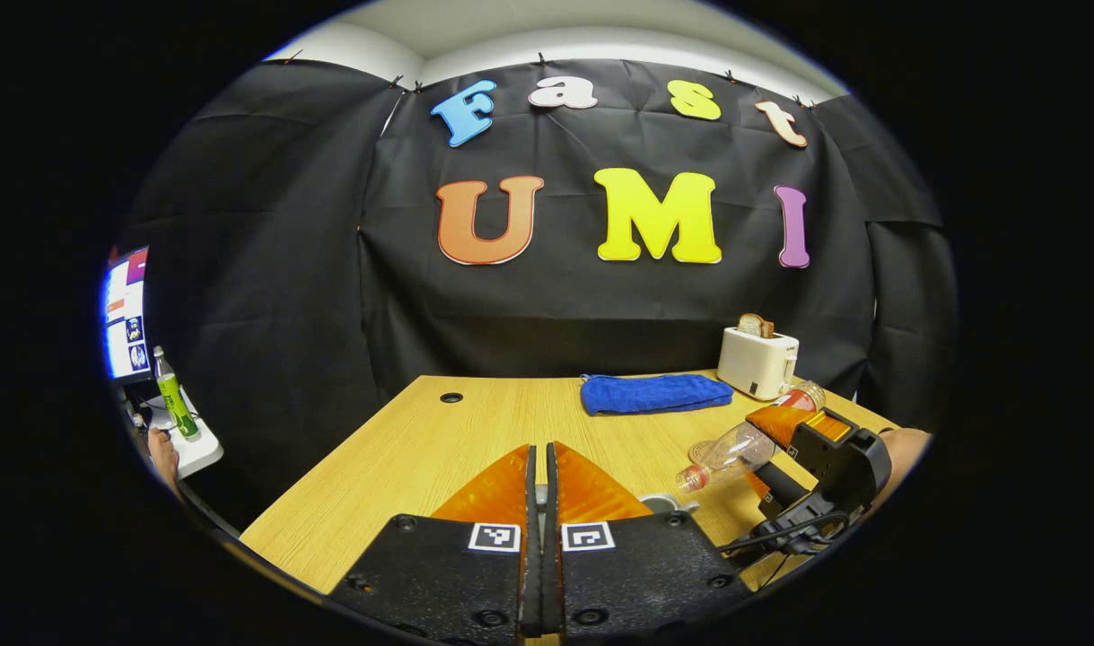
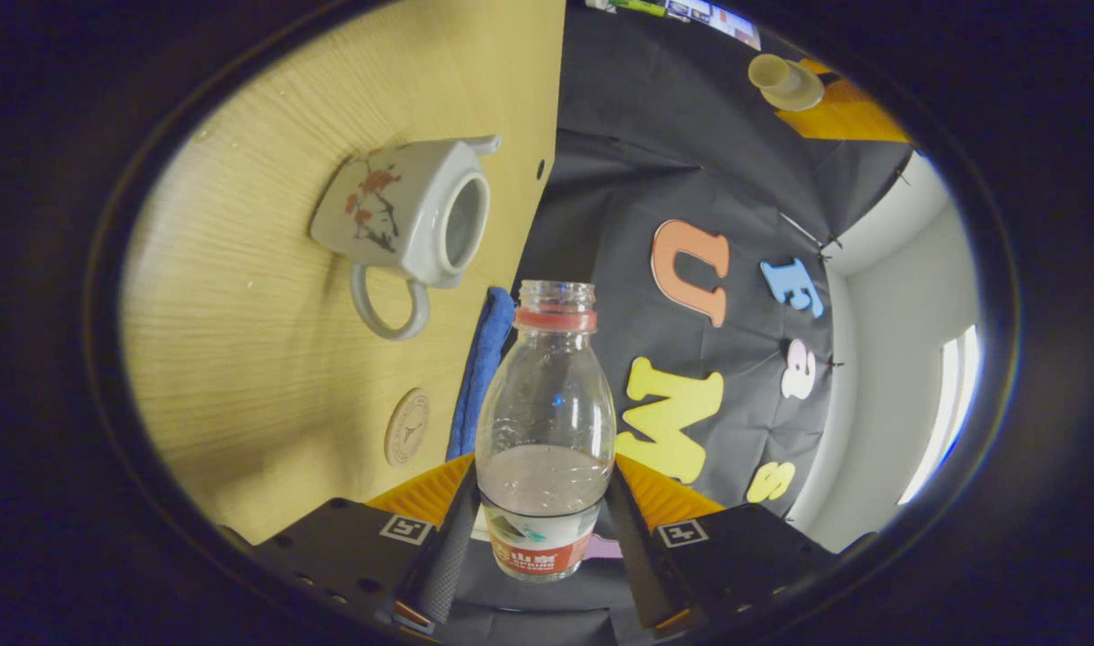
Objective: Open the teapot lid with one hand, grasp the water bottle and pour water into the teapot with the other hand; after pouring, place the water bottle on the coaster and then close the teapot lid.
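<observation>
Right gripper point(image 2: 539, 502): fingers closed on the lower body of the water bottle point(image 2: 545, 422), one pressing each side at the label. Bottle uncapped and tipped hard toward horizontal; in the left gripper view it lies nearly flat in that gripper point(image 1: 784, 440), mouth aimed down toward the bench point(image 1: 403, 449). Some water remains in the bottle, pooled at the base end.

Teapot point(image 2: 403, 220): stands on the bench away from the edges, top opening bare, lid off. Handle loop on the side facing the coaster point(image 2: 406, 426), spout on the far side. Coaster bare, lying between the teapot and the near edge, just beside the blue cloth point(image 2: 479, 368).

Left gripper point(image 1: 538, 489): fingers nearly together, a small pale object pinched in the slit between them. Likely the lid's knob, but too little shows to be sure. A round grey rim point(image 1: 661, 502) peeks just right of the fingers, probably the teapot mouth.

Toaster point(image 1: 758, 361) at the far right corner, cloth beside it along the far edge.

Judgement on progress: lid-opening done, bottle grasped, pour under way or close to it; no stream visible. Left to do: finish pouring, stand the bottle on the coaster, put the lid back on
</observation>
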`<state>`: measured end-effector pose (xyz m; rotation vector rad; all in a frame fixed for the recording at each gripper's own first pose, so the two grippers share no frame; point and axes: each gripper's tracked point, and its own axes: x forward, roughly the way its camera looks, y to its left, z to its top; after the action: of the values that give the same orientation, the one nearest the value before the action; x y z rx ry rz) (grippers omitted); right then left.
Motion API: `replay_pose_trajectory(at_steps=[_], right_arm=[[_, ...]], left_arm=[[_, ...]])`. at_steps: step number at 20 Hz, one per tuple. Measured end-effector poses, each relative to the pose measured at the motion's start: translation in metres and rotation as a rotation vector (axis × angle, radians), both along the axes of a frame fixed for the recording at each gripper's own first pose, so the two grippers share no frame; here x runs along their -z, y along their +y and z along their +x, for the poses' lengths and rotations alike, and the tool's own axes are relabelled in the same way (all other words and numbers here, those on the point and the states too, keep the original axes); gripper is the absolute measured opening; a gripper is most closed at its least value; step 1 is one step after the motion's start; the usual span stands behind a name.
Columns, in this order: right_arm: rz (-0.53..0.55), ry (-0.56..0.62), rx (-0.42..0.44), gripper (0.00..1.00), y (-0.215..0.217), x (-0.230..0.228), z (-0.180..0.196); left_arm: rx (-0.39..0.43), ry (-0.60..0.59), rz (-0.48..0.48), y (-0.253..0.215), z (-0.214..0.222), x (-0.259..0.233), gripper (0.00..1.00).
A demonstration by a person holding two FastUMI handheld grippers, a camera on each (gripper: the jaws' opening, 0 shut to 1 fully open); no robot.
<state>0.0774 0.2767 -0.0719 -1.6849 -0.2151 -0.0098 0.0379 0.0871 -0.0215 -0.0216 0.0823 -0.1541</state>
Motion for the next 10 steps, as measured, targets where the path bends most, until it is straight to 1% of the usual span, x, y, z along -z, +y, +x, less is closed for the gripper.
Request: replay_pose_trajectory(at_steps=[1,2,4,5,6,7,9,10], right_arm=[[-0.016,-0.009,-0.003,0.75,0.0,-0.001,-0.002],[-0.035,-0.02,-0.007,0.77,0.002,-0.003,-0.003],[-0.071,-0.036,-0.012,0.77,0.004,-0.007,-0.003],[-0.088,-0.044,-0.011,0.76,0.004,-0.008,-0.004],[-0.102,-0.055,-0.01,0.77,0.004,-0.01,-0.004],[-0.115,-0.066,-0.008,0.75,0.004,-0.012,-0.005],[-0.137,-0.08,-0.007,0.75,0.005,-0.012,-0.005],[-0.147,-0.088,-0.008,0.77,0.006,-0.015,-0.004]], left_arm=[[-0.002,0.002,0.003,0.002,0.0,0.001,0.03],[-0.008,0.007,0.005,0.005,0.001,0.003,0.03],[-0.015,0.01,0.008,0.006,0.002,0.003,0.03],[-0.014,0.009,0.011,0.006,0.002,0.003,0.03],[-0.013,0.008,0.013,0.007,0.001,0.002,0.03],[-0.014,0.005,0.015,0.007,0.001,0.002,0.03],[-0.014,0.004,0.018,0.007,0.0,0.001,0.03],[-0.015,0.006,0.02,0.008,0.0,0.002,0.03]])
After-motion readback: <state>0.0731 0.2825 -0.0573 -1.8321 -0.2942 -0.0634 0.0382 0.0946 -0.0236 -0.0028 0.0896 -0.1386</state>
